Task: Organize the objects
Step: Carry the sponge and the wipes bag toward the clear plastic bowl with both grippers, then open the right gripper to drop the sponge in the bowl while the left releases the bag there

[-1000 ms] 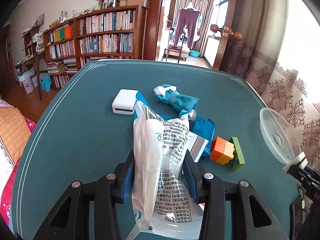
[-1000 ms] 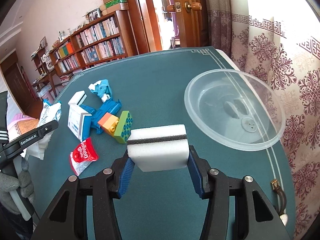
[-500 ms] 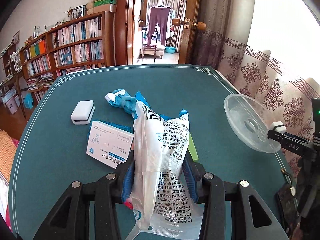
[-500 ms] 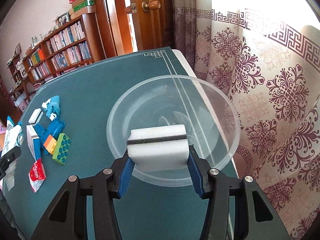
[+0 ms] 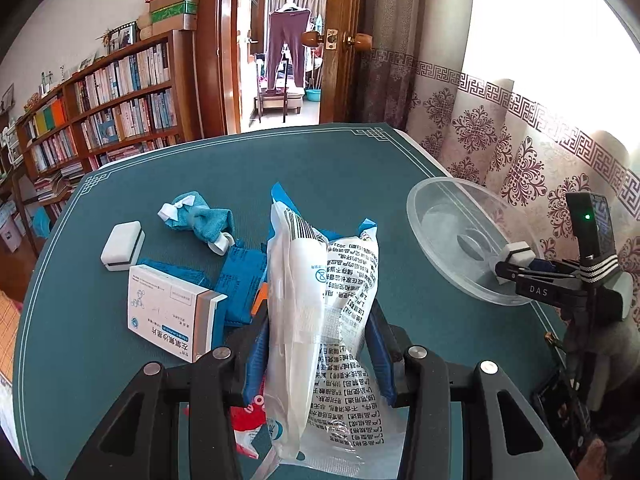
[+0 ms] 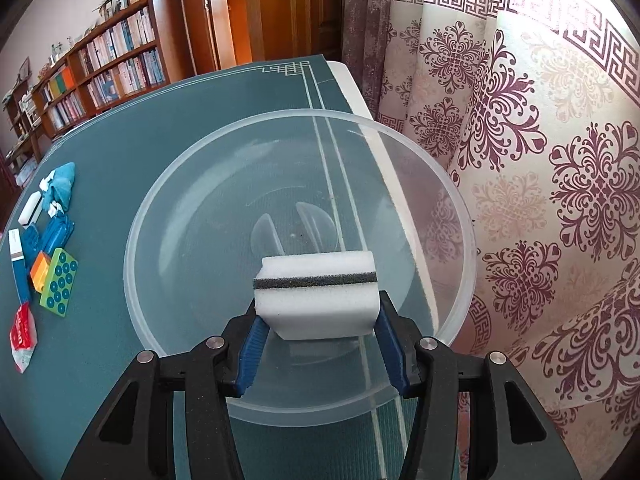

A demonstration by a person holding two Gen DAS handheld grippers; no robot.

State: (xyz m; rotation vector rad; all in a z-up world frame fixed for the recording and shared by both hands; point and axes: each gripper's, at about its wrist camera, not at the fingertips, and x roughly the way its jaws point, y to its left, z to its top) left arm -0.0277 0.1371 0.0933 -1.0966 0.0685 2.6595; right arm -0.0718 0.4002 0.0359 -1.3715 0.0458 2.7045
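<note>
My right gripper point(image 6: 318, 328) is shut on a white sponge point(image 6: 316, 296) with a dark stripe and holds it over the near part of a clear plastic bowl point(image 6: 440, 196) at the table's right edge. The bowl point(image 5: 444, 216) and the right gripper point(image 5: 514, 262) with its sponge also show in the left wrist view. My left gripper point(image 5: 318, 344) is shut on a white printed plastic packet point(image 5: 320, 304), held above the table's near side.
On the green table point(image 5: 340, 160) lie a white medicine box point(image 5: 168, 312), a second white sponge point(image 5: 122, 246), a blue cloth point(image 5: 200, 220), a blue pouch point(image 5: 240, 276), toy bricks point(image 6: 54, 280) and a red sachet point(image 6: 22, 330). A curtain point(image 6: 540, 160) hangs close on the right.
My right gripper carried the sponge right, from beside the bowl to over its inside. My left gripper swung right with the packet; the bowl came into its view.
</note>
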